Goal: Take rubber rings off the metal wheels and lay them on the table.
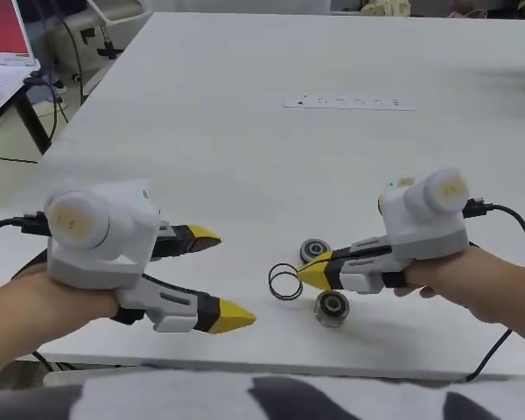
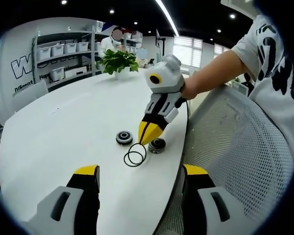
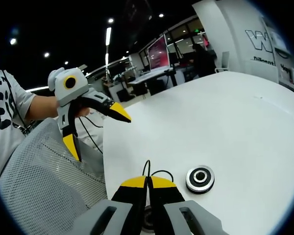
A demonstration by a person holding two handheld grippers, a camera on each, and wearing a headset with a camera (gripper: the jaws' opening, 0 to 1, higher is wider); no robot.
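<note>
Two small metal wheels [image 1: 315, 251] [image 1: 332, 307] lie near the front edge of the white table [image 1: 245, 131]. Beside them sit two overlapping loops of thin black rubber ring [image 1: 284, 283]. My right gripper [image 1: 307, 276] is shut with its yellow tips pinching the ring, which trails out from the tips [image 3: 154, 172] down to the table. One wheel [image 3: 200, 178] lies just right of those tips. My left gripper [image 1: 226, 278] hangs open to the left, apart from the ring and wheels. Seen along the left jaws, the ring [image 2: 135, 155] lies between the wheels [image 2: 124, 137] [image 2: 157, 145] and me.
A white power strip [image 1: 350, 102] lies flat farther back on the table. The front edge [image 1: 271, 366] runs close under both grippers. A mesh chair [image 2: 235, 147] stands beside the table and a potted plant [image 2: 118, 59] at its far end. A red screen [image 1: 4, 31] is at the far left.
</note>
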